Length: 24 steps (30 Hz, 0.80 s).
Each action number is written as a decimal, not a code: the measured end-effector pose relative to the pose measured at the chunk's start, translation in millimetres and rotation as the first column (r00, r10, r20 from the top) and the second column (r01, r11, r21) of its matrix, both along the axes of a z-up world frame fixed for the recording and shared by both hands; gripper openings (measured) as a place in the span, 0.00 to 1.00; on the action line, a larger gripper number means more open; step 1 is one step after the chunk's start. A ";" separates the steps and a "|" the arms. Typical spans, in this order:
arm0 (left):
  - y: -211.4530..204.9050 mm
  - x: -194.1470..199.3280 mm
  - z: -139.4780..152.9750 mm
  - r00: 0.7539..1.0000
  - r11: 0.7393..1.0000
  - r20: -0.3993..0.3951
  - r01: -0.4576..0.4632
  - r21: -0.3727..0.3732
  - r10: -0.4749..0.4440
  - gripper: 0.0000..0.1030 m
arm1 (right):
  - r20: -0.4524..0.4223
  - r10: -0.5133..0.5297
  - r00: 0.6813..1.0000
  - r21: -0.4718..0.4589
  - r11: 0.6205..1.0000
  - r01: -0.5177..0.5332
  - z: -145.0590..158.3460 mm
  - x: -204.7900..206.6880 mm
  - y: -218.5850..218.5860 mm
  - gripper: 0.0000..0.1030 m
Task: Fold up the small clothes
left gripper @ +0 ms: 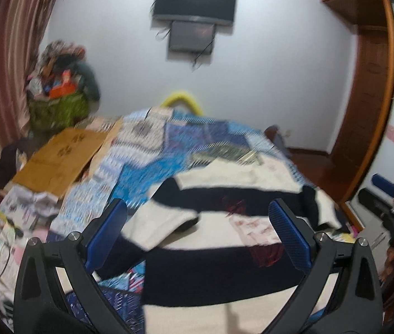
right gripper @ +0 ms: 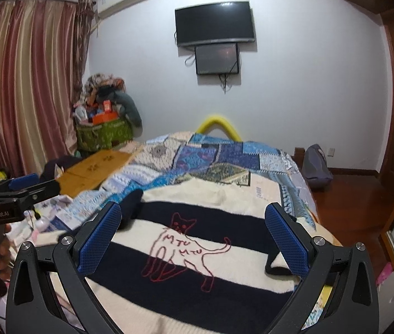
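A cream and navy striped sweater [right gripper: 197, 239] with a red stitched cat lies flat on the bed's blue patchwork quilt [right gripper: 213, 156]. It also shows in the left wrist view [left gripper: 219, 236], blurred, with one sleeve folded across it. My right gripper [right gripper: 192, 220] is open and empty, hovering above the sweater's chest. My left gripper [left gripper: 197, 217] is open and empty above the sweater's left side. The left gripper also shows at the left edge of the right wrist view [right gripper: 21, 186]. The right gripper shows at the right edge of the left wrist view [left gripper: 391, 194].
A brown cardboard sheet [right gripper: 96, 167] lies on the bed's left part. A green basket piled with things [right gripper: 102, 130] stands by the striped curtain [right gripper: 24, 83]. Loose papers lie at the left [left gripper: 21, 208]. A grey bag [right gripper: 316, 167] and wooden floor are at the right.
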<state>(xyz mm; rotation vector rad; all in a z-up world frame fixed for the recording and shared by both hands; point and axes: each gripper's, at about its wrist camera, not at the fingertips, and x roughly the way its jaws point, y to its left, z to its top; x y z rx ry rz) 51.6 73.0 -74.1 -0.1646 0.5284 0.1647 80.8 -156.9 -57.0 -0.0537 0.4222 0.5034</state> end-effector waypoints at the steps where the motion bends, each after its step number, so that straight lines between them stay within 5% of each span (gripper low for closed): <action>1: 7.3 4.2 -8.1 1.000 1.000 -0.023 -0.013 -0.012 0.013 1.00 | -0.005 0.001 1.000 -0.006 1.000 -0.001 -2.8 4.1 0.3 0.99; 7: 53.7 31.2 -66.6 0.979 0.976 -0.201 -0.088 -0.200 0.047 1.00 | -0.091 0.031 0.995 -0.055 0.998 -0.036 -33.0 47.2 11.6 0.82; 14: 73.4 53.3 -115.5 0.951 0.906 -0.310 -0.121 -0.406 -0.012 1.00 | -0.234 0.041 0.971 -0.112 0.991 -0.069 -79.3 93.7 22.7 0.65; 22: 101.9 71.4 -139.0 0.944 0.766 -0.325 -0.246 -0.594 0.051 1.00 | -0.365 0.081 0.927 -0.148 0.978 -0.144 -110.2 119.8 34.0 0.63; 24: 113.2 76.9 -146.0 0.943 0.714 -0.329 -0.268 -0.647 0.055 1.00 | -0.391 0.089 0.916 -0.148 0.976 -0.158 -113.8 123.6 34.3 0.63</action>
